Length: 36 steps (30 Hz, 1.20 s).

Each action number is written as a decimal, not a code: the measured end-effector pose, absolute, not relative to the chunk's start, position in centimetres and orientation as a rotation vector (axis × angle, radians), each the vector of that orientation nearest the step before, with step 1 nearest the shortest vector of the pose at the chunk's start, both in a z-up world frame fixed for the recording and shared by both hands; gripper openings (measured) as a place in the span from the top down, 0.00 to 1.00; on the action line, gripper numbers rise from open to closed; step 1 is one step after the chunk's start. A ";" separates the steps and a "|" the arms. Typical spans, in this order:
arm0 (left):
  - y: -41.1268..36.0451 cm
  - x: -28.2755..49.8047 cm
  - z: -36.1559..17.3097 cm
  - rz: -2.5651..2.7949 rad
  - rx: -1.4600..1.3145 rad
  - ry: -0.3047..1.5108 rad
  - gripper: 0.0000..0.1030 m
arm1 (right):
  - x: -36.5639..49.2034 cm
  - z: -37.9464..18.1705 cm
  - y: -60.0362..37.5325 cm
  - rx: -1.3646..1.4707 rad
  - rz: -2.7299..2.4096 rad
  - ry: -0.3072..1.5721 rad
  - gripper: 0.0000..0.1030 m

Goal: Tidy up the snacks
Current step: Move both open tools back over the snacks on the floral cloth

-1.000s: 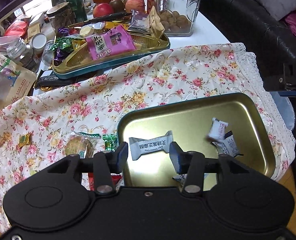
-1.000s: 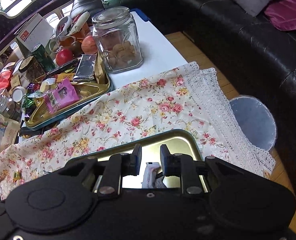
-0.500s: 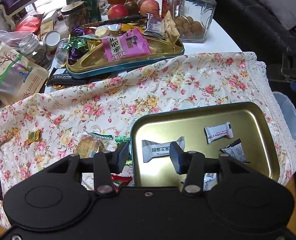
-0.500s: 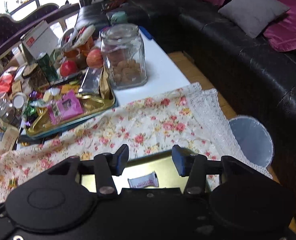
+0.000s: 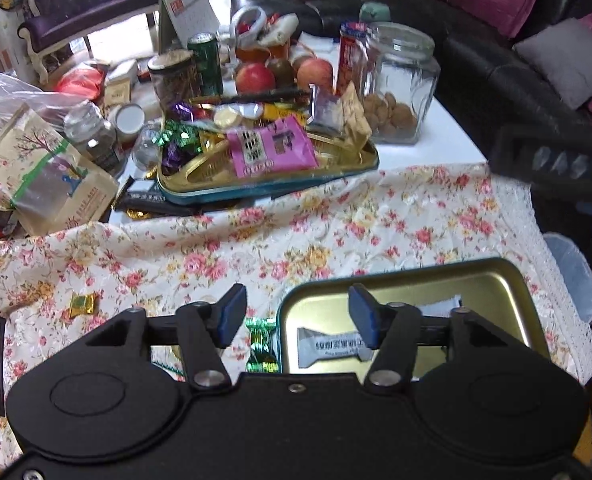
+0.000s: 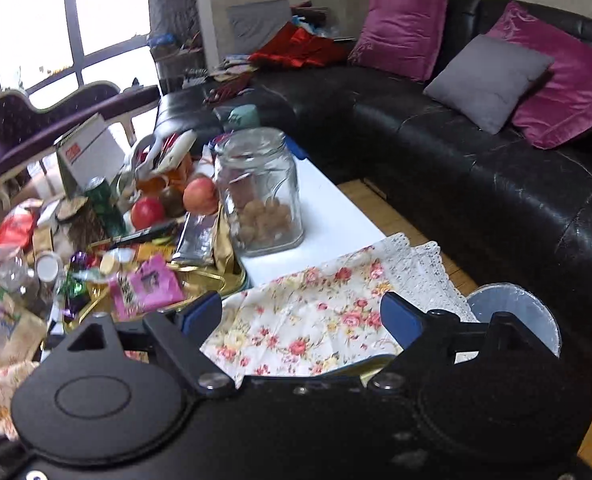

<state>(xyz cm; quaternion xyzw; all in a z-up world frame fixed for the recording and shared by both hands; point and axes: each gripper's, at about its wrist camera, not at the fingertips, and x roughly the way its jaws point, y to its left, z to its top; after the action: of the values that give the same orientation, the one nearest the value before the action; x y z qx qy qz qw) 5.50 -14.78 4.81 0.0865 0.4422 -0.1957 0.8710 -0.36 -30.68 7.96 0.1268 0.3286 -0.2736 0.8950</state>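
Since a second ago both views have tilted up off the gold tin (image 5: 491, 280), and its 2 right-hand sweets have slipped from sight. The left gripper (image 5: 296, 316) is opening, empty, over the tin's left rim. The right gripper (image 6: 299, 316) is spreading wide, also empty, probably after a drop. 1 white sweet (image 5: 331, 346) lies in the tin; 1 green candy (image 5: 260, 340) and 1 gold candy (image 5: 82, 304) wait on the floral cloth (image 5: 335, 220).
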 end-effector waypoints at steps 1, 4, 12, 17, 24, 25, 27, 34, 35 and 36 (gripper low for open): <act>-14.6 5.4 5.0 -0.406 0.172 0.905 0.38 | 0.0 7.8 -30.4 0.253 -0.554 0.702 0.12; -14.0 5.5 5.7 -0.385 0.157 0.866 0.38 | 1.4 6.9 -29.7 0.242 -0.487 0.782 0.16; -9.1 8.2 6.6 -0.255 0.105 0.872 0.38 | 3.8 5.2 -26.4 0.243 -0.282 0.867 0.17; -4.7 10.6 6.5 -0.180 0.065 0.940 0.39 | 5.6 4.0 -22.8 0.186 -0.163 0.957 0.16; 0.8 12.5 5.8 -0.056 0.015 1.004 0.39 | 8.4 1.3 -18.3 0.203 -0.060 1.123 0.18; 1.5 12.7 5.6 -0.048 0.003 1.016 0.39 | 8.8 0.8 -17.9 0.224 -0.055 1.146 0.19; 2.6 13.1 5.3 -0.023 -0.020 1.051 0.39 | 9.4 -0.3 -17.1 0.257 -0.041 1.195 0.25; 4.0 13.6 4.6 -0.037 -0.031 1.108 0.39 | 10.4 -3.6 -14.1 0.219 -0.003 1.322 0.30; 4.0 13.6 4.6 -0.048 -0.027 1.111 0.39 | 10.3 -3.8 -13.9 0.201 -0.014 1.312 0.30; 4.0 13.6 4.6 -0.057 -0.023 1.113 0.39 | 10.4 -4.0 -13.7 0.190 -0.020 1.307 0.30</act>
<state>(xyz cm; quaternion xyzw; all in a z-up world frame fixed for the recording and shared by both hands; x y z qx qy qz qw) 13.61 4.03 4.56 -0.0107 0.5280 -0.0271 0.8487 10.35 -13.75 -3.96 0.0882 0.6070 -0.0094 0.7898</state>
